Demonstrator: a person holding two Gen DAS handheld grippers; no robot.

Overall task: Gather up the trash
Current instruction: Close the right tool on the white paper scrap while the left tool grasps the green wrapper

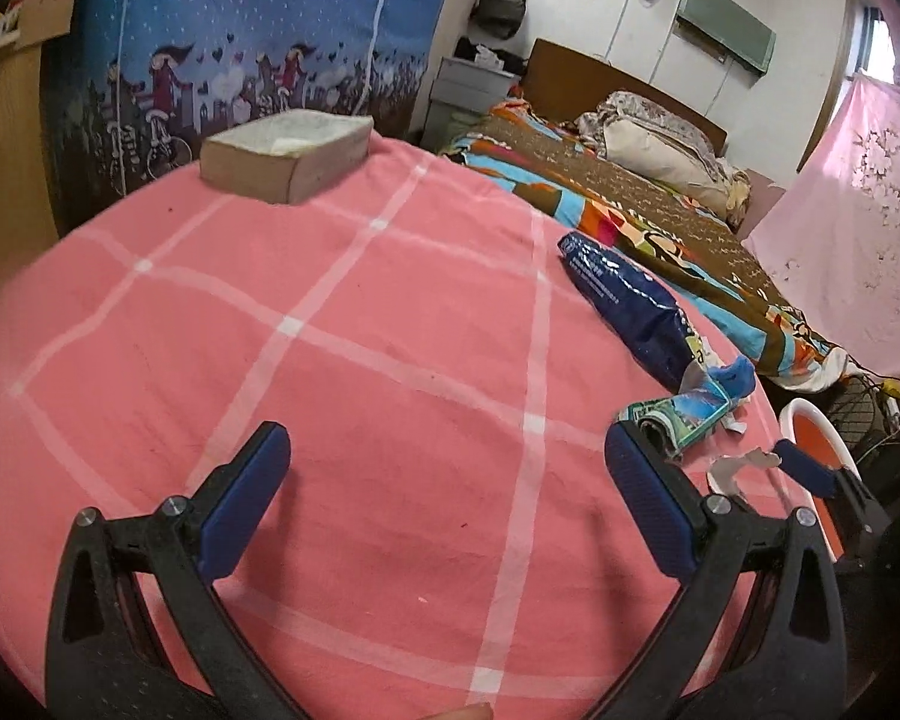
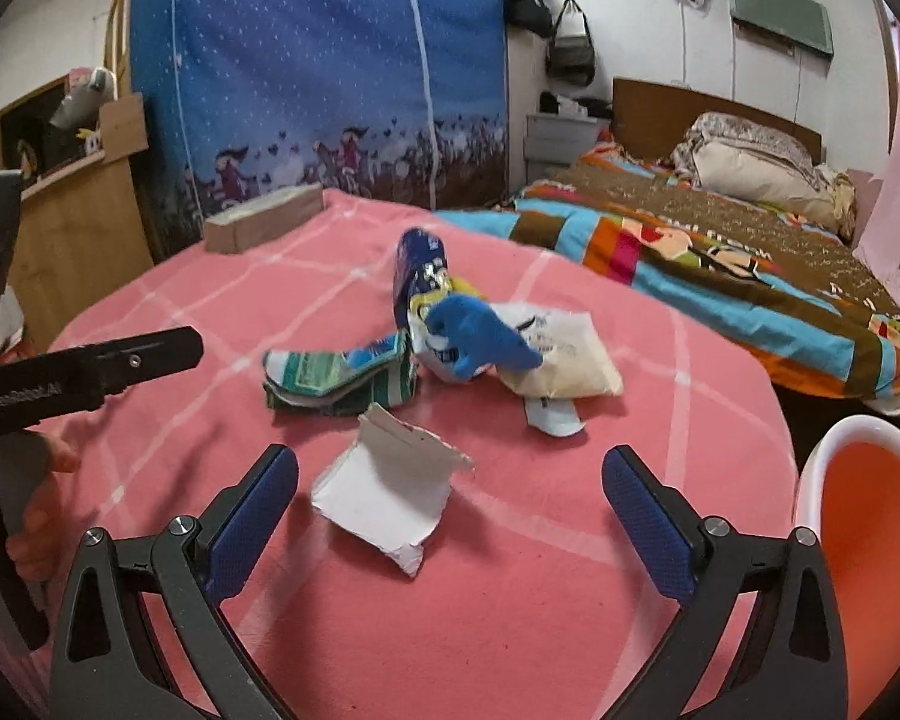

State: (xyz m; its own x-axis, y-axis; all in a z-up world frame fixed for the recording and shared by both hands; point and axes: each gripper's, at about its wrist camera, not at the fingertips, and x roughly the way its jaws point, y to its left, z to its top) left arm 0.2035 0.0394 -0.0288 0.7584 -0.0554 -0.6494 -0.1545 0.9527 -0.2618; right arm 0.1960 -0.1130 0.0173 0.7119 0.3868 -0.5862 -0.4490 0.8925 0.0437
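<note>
Both grippers, left gripper (image 1: 447, 501) & right gripper (image 2: 450, 507), gape wide, holding nothing. Torn white paper (image 2: 390, 495) lies btwn right jaws; wrappers (image 2: 342, 381) just beyond. Orange bin (image 2: 870, 540) looks empty; nothing collected yet.

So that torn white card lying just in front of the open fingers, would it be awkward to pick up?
Probably light and fairly stiff: the torn white card holds its folded shape, one flap raised. It likely slides on the pink cloth if nudged, and may crumple when squeezed.
</note>
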